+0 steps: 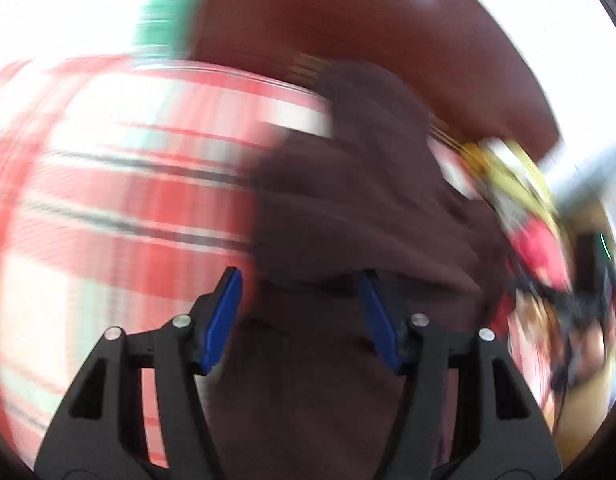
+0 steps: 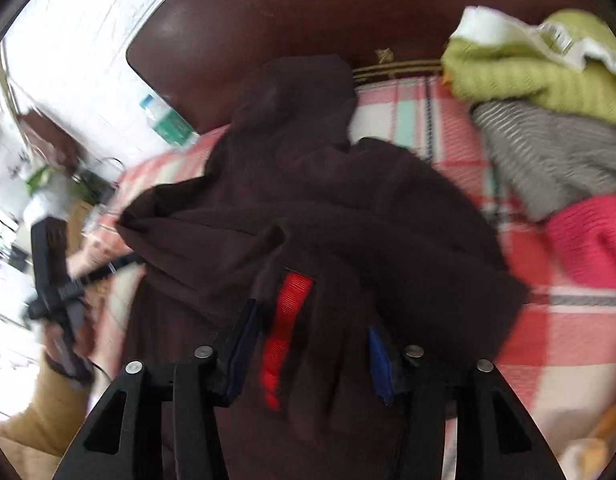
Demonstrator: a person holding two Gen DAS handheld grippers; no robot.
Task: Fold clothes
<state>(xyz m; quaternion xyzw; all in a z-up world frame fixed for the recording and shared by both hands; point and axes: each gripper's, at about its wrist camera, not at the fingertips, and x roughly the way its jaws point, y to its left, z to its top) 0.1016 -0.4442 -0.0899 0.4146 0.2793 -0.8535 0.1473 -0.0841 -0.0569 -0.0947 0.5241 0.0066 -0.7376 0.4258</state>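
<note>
In the left wrist view, which is badly blurred, the plaid sheet [image 1: 120,184] fills the left side, red and white with dark lines. The left gripper [image 1: 302,316] stands wide, its blue fingers [image 1: 224,320] well apart. The brown garment [image 1: 347,208] lies between them and runs up and away over the sheet toward the dark headboard [image 1: 387,32]. Cloth fills the gap between the fingers, but I cannot tell whether either one touches it. Right of the garment is a smear of yellow and pink clothes [image 1: 523,216].

In the right wrist view, a person's hand [image 2: 88,256] at the far left holds the other gripper's black handle, beside the garment's left edge. The garment [image 2: 308,200] is bunched in the middle of the bed, heaped on the sheet [image 2: 547,340], one end reaching up to the headboard [image 2: 268,20]. The right gripper [image 2: 313,344] has its fingers [image 2: 377,364] set apart, with a thick fold of the garment gathered between them. A red tag [image 2: 286,332] on the cloth hangs just inside the left finger. The fabric drapes over both fingertips, so the cloth appears held, though the fingers are not pressed close. At the right, a pile holds a green knit [image 2: 539,76], a grey striped piece [image 2: 547,160] and a pink knit [image 2: 591,236], near the garment's right edge.
</note>
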